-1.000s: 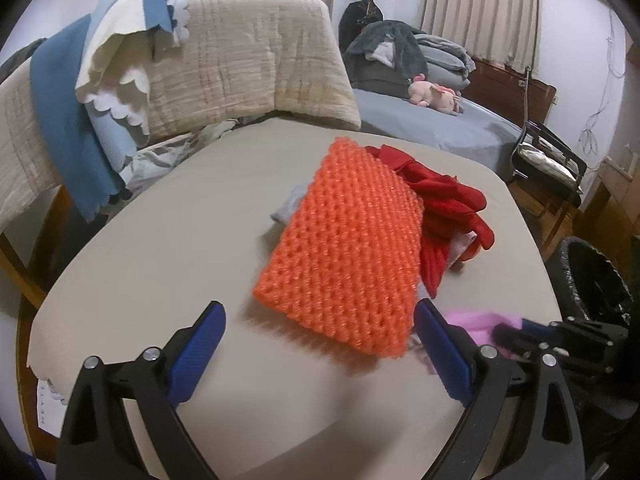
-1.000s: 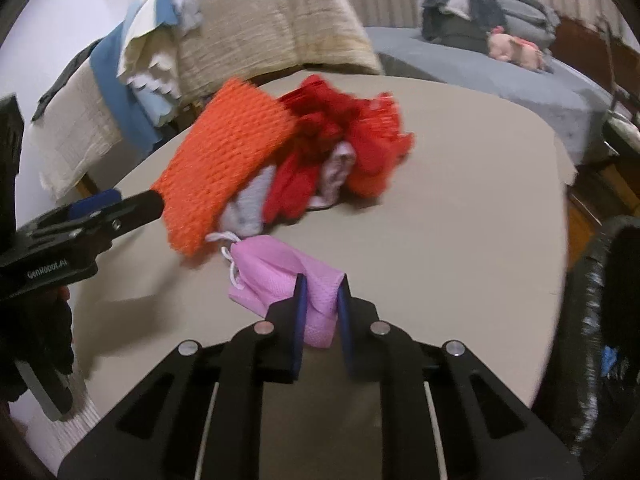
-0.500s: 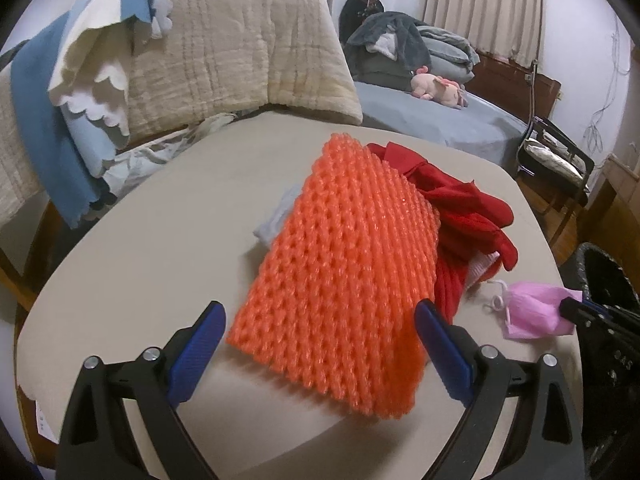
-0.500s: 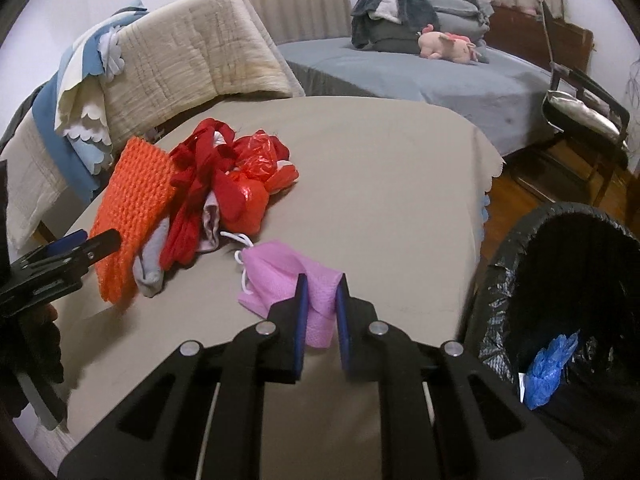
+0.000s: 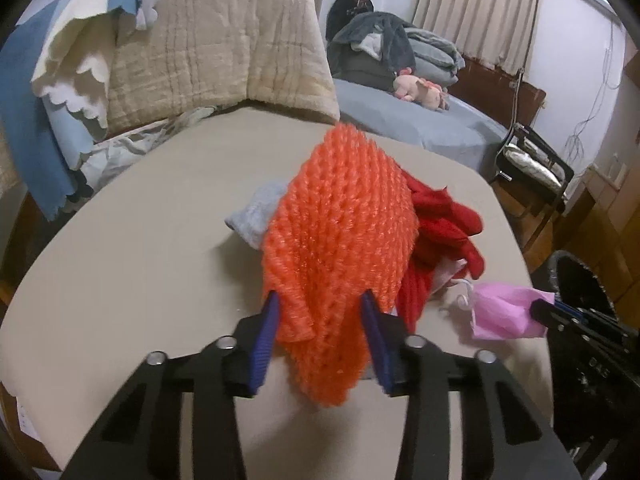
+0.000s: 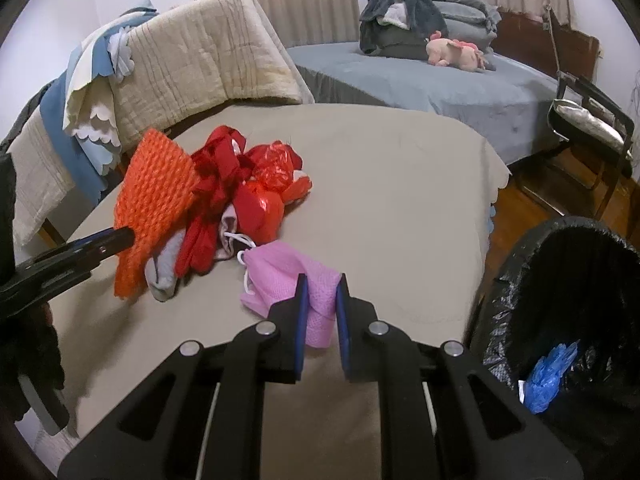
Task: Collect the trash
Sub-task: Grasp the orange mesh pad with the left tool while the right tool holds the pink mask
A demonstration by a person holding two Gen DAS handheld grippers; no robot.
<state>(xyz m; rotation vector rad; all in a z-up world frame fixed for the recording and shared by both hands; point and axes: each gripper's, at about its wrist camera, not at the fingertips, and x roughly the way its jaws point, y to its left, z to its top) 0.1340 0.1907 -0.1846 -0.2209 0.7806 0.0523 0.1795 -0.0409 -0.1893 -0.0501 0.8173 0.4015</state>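
An orange foam net (image 5: 340, 232) lies on the beige table (image 5: 160, 216), leaning on a heap of red bags and cloth (image 5: 444, 224). My left gripper (image 5: 320, 296) is closing on the net's near edge; its blue pads press the bunched foam from both sides. In the right wrist view the net (image 6: 156, 188) is pinched at its lower left by that gripper (image 6: 120, 238). My right gripper (image 6: 322, 280) is shut on a pink mask (image 6: 280, 268) with white loops, held just above the table near its right edge. The mask (image 5: 504, 312) also shows in the left wrist view.
A black-lined trash bin (image 6: 520, 248) stands off the table's right side, with a blue wad (image 6: 550, 372) inside. A grey sock (image 5: 256, 212) lies under the net. A blanket-draped chair (image 5: 220, 48) backs the table; a bed (image 6: 420, 76) and a black chair (image 6: 592, 120) stand beyond.
My left gripper has gone from wide open around the net to closed on its near edge, crumpling it. The right gripper has carried the pink mask towards the bin side.
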